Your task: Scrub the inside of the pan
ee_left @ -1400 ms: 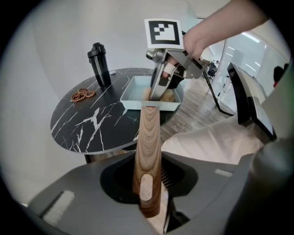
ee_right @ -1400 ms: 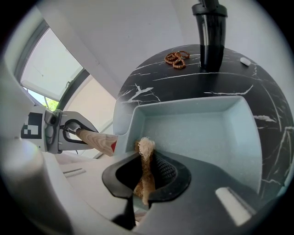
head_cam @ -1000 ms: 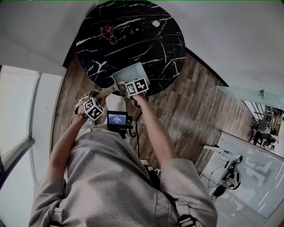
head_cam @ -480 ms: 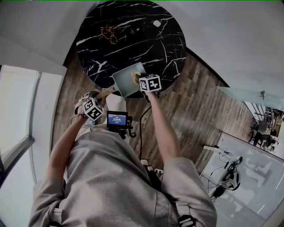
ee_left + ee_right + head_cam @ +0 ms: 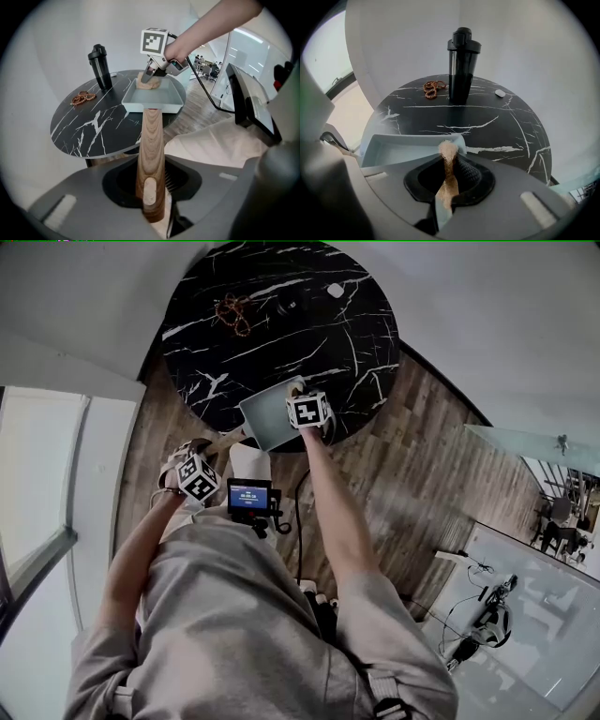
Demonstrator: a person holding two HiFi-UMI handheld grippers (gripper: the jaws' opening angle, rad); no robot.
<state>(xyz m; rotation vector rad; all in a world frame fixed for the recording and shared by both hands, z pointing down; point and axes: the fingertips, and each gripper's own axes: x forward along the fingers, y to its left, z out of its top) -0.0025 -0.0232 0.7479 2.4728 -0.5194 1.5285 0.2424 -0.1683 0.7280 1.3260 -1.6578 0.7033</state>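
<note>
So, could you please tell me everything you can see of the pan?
The pan is rectangular, shallow and pale grey-blue, with a long wooden handle. It sits level at the near edge of the black marble-look table. The left gripper clamps the handle in its jaws; the right gripper holds a tan scrub pad against its far rim.
</note>
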